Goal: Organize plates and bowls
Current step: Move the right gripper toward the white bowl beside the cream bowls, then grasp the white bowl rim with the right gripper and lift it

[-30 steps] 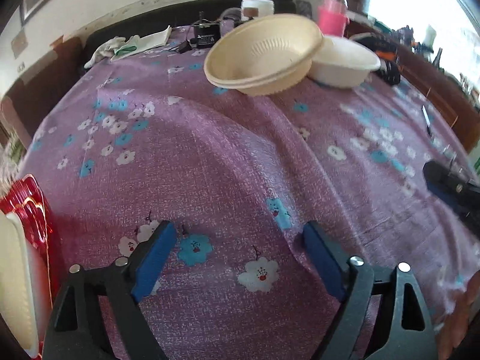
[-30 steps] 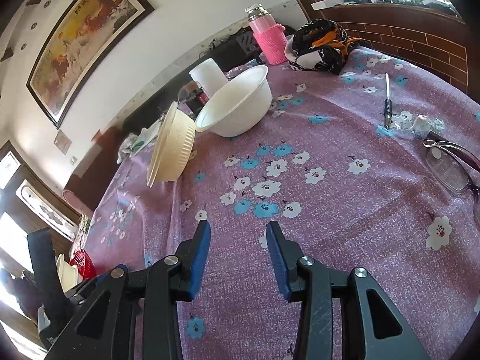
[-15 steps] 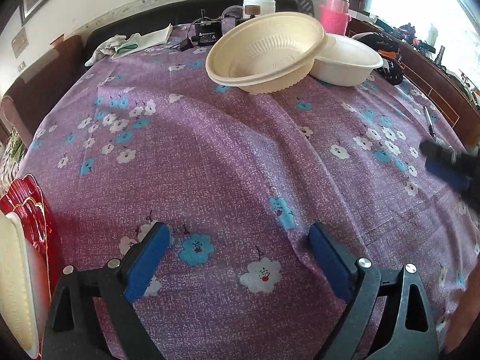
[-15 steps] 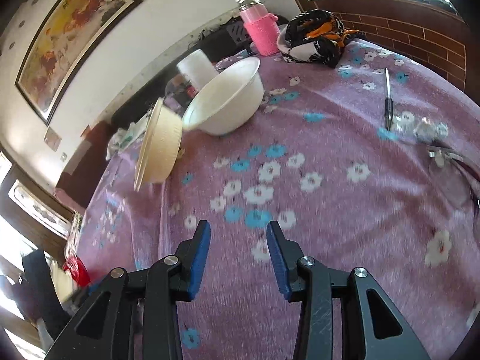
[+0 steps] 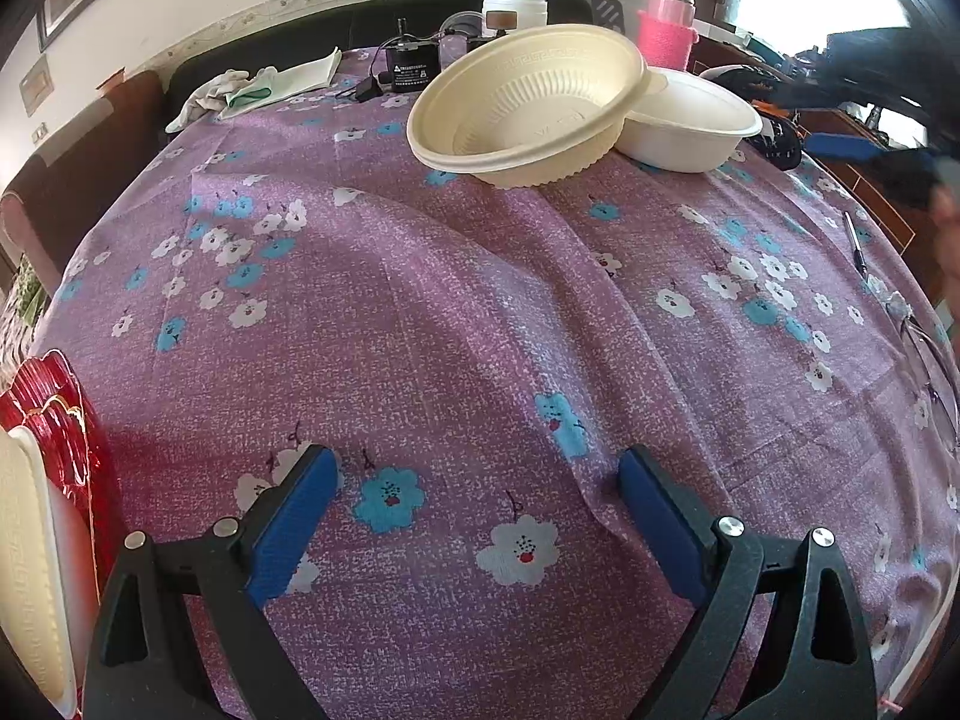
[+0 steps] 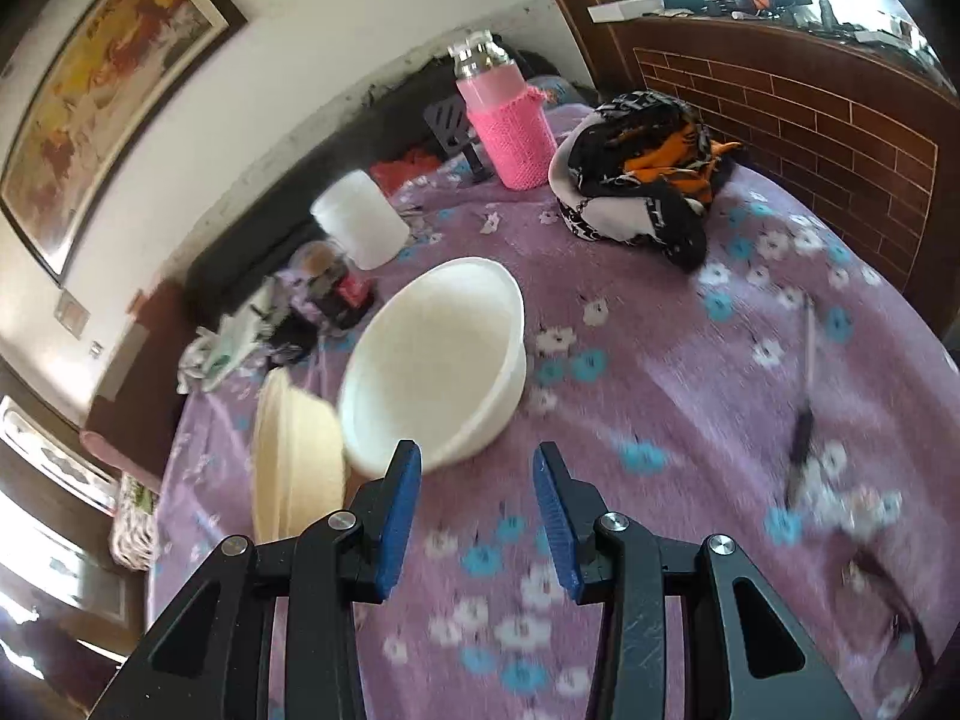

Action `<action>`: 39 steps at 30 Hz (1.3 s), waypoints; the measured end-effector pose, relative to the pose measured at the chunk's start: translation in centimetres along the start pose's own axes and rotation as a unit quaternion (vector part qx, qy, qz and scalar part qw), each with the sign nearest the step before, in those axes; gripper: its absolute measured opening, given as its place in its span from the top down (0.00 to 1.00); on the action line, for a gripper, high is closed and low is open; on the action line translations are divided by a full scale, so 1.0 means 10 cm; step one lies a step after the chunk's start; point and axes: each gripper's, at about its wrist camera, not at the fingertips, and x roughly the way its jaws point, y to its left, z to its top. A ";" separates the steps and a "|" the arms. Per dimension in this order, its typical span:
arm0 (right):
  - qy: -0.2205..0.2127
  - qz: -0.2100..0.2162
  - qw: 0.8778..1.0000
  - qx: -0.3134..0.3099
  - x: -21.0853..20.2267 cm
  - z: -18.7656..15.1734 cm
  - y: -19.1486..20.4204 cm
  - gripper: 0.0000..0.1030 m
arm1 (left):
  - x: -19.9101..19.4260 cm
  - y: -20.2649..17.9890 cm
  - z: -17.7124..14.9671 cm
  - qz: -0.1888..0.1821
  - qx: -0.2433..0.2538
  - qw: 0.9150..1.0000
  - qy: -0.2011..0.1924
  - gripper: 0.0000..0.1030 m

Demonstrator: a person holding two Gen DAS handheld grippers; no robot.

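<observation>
Two nested cream bowls (image 5: 522,114) sit tilted at the far side of the table, leaning on a white bowl (image 5: 690,126) to their right. My left gripper (image 5: 477,468) hovers wide open over the bare purple cloth, well short of the bowls, with nothing between its fingers. In the right wrist view the white bowl (image 6: 438,360) lies just beyond my right gripper (image 6: 477,462), and the cream bowls (image 6: 294,456) stand on edge to its left. The right jaws are partly open and empty. The right gripper (image 5: 852,147) shows blurred at the upper right of the left wrist view.
Red plates (image 5: 54,414) and a cream plate (image 5: 24,570) sit at the left edge. A pink-sleeved bottle (image 6: 510,126), a white jar (image 6: 360,219), a dark patterned cloth bundle (image 6: 642,186), a pen (image 6: 804,402) and glasses (image 5: 927,372) lie on the flowered tablecloth (image 5: 420,312). A brick wall (image 6: 810,114) stands beyond.
My right gripper has travelled forward and up toward the bowls, which now fill the middle of its view. The left jaws have spread a little wider; the left hand has stayed put.
</observation>
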 end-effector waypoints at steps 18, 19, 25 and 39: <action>-0.014 -0.007 1.000 0.026 -0.30 -0.20 -0.30 0.94 | -0.02 0.05 0.01 -0.020 -0.011 1.000 -0.006 0.08; -0.017 -0.002 1.000 0.023 -0.45 -0.30 -0.36 0.94 | -0.02 0.05 0.01 -0.021 -0.011 1.000 -0.006 0.08; -0.003 0.050 0.999 0.021 -1.17 -0.86 -0.65 0.94 | -0.07 0.07 0.00 -0.028 -0.015 0.999 -0.019 0.08; 0.006 0.041 0.998 -0.056 -1.29 -1.43 -0.40 0.79 | -0.61 0.14 -0.14 -0.121 -0.024 0.981 -0.152 0.08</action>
